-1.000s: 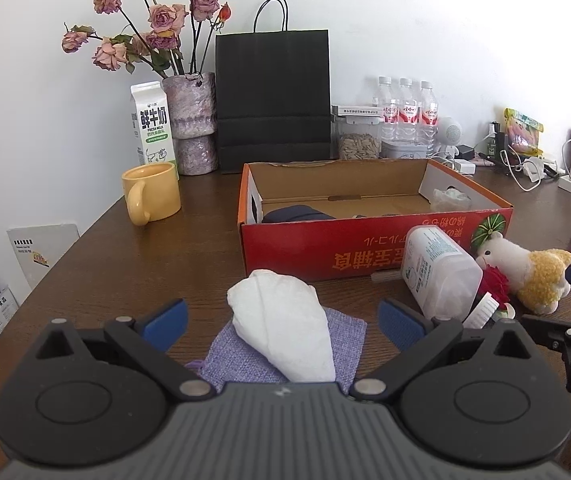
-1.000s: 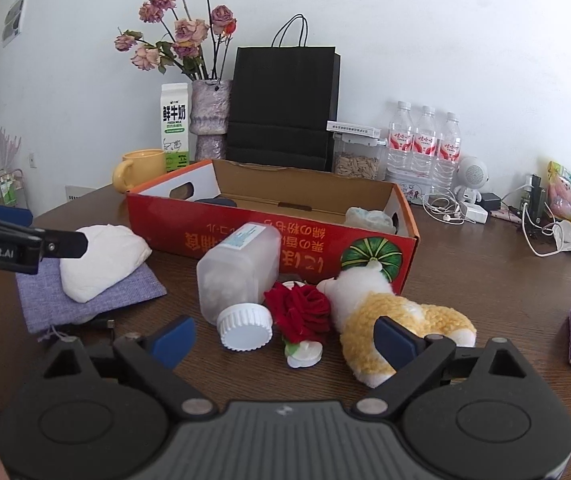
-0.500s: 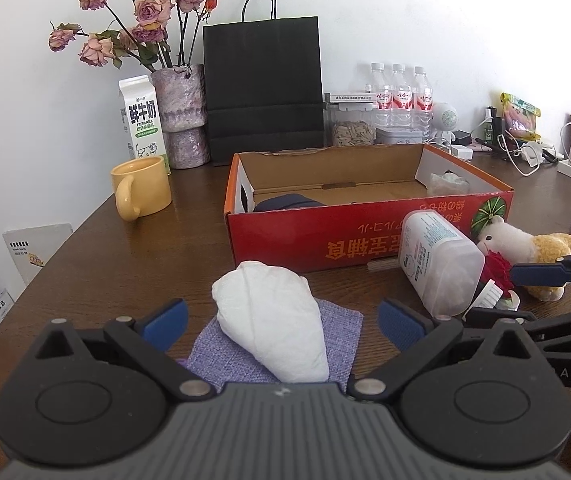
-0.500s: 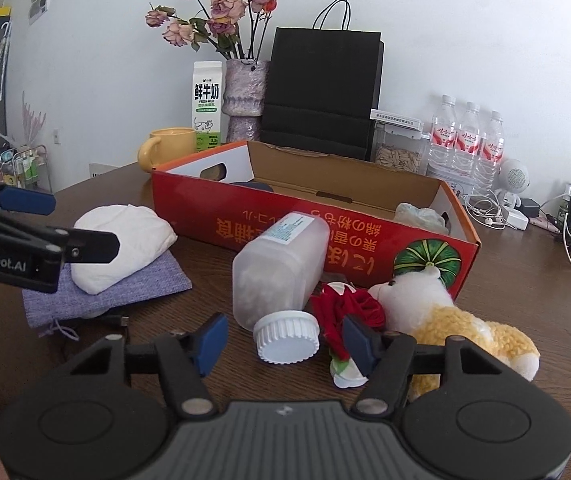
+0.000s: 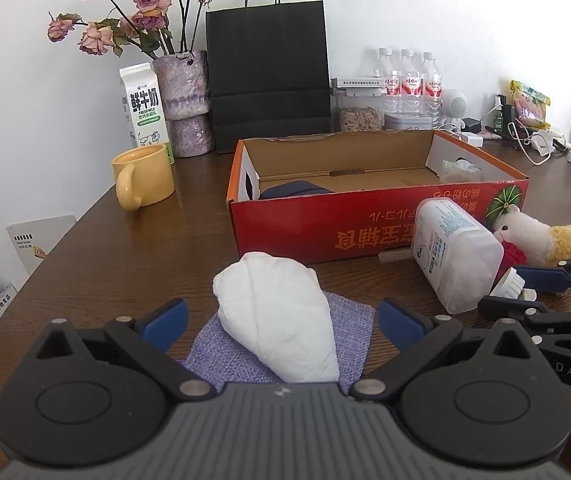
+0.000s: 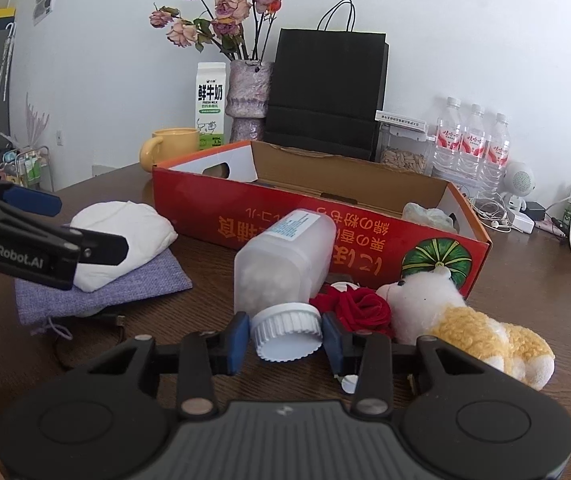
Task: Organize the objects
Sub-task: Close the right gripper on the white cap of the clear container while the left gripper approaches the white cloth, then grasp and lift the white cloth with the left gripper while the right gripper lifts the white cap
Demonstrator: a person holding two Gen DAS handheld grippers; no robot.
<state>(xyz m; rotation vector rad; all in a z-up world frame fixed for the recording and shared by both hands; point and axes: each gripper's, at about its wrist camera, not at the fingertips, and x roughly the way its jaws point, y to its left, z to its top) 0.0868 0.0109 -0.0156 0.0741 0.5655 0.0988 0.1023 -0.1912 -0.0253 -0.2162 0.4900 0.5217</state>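
A translucent plastic jar (image 6: pixel 285 256) with a white ribbed cap (image 6: pixel 287 332) lies on its side in front of the red cardboard box (image 6: pixel 325 232). My right gripper (image 6: pixel 287 338) has its blue pads on either side of the cap, shut on it. A red fabric rose (image 6: pixel 359 308) and a white-and-yellow plush toy (image 6: pixel 457 316) lie right of the jar. My left gripper (image 5: pixel 281 322) is open over a white folded cloth (image 5: pixel 277 316) on a purple fabric pouch (image 5: pixel 349 332). The jar also shows in the left wrist view (image 5: pixel 453 252).
A yellow mug (image 5: pixel 145 180), milk carton (image 5: pixel 143 108), flower vase (image 5: pixel 183 100) and black paper bag (image 5: pixel 269 76) stand behind the box. Water bottles (image 6: pixel 473 148), cables and chargers (image 5: pixel 541 144) are at the back right. The table's left edge (image 5: pixel 45 260) is near.
My right gripper moved forward to the jar and closed its jaws around the white cap. My left gripper stayed open over the white cloth, shifting only slightly.
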